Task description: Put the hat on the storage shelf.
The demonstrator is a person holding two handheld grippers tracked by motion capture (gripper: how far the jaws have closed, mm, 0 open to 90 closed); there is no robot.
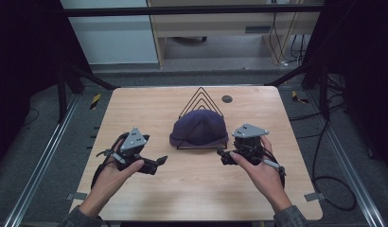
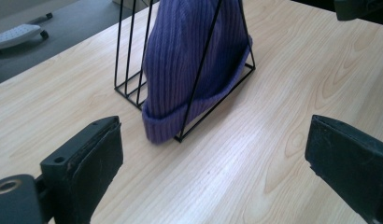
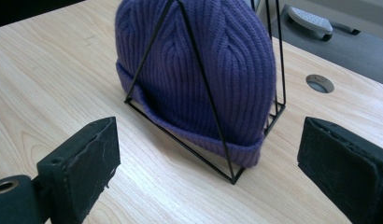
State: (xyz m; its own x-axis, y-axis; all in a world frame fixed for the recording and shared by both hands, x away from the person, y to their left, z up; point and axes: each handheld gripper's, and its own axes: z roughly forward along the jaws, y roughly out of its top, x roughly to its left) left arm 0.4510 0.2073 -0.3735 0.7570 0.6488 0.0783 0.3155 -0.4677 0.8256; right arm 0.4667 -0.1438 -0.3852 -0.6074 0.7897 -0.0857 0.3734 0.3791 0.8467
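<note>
Both grippers spread wide, closing in on the beanie.

Left gripper [image 1: 154,163] released, jaws well apart, just off the hat's left edge; right gripper [image 1: 224,155] likewise gaping, empty, near the right edge. Purple knit beanie [image 1: 199,126] standing tucked in the front slot of the black wire rack [image 1: 200,97], mid-surface [image 1: 135,113]. Best bet from here: pinch the folded brim [image 3: 236,151] at each end, clear of the front wire, then lift straight up so the knit slips free without snagging.
</note>
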